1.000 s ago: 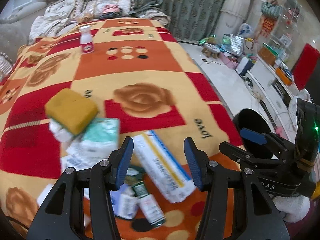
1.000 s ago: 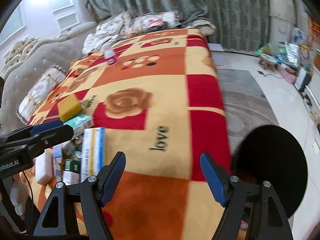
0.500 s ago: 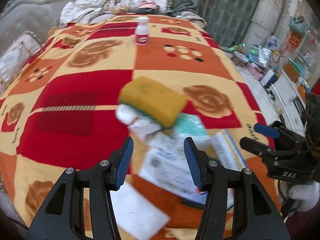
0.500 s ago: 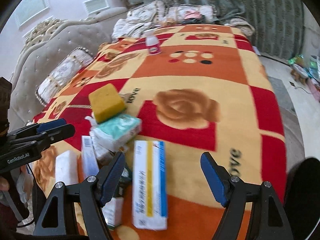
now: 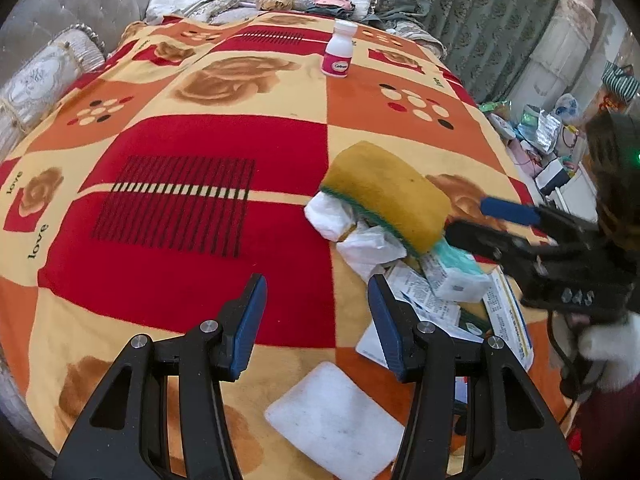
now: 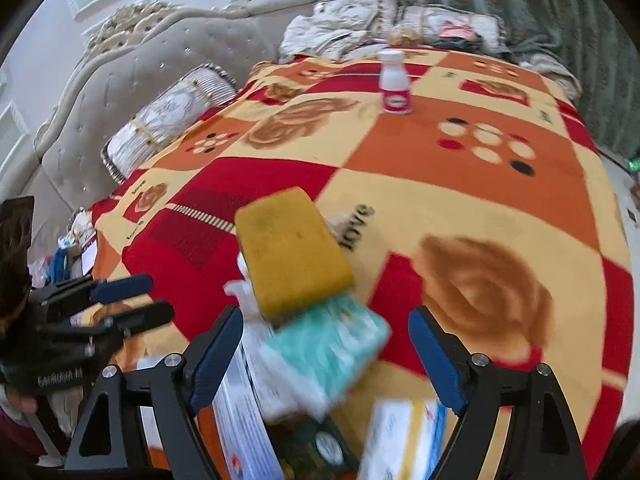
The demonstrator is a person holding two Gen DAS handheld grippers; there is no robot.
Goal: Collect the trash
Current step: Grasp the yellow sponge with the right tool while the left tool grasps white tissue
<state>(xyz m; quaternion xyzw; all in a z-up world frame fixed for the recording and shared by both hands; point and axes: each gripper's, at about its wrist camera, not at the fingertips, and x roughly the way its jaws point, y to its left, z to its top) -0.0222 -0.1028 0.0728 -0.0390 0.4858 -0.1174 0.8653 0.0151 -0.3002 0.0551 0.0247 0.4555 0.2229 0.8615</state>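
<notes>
left gripper (image 5: 316, 320), lower centre of its view: fingers spread, nothing between, over bare blanket (image 5: 200, 248). trash pile (image 5: 420, 272) lies right of them, sponge (image 5: 388, 192) on top. right gripper (image 6: 326, 354): fingers just opened wider, empty, straddling the teal pack (image 6: 328, 344), likely lining up a pick.

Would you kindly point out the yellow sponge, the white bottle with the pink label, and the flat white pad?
yellow sponge (image 5: 390, 190), left wrist view, on its top face.
white bottle (image 6: 394, 76), right wrist view, on its white body.
flat white pad (image 5: 336, 420), left wrist view, on its middle.
</notes>
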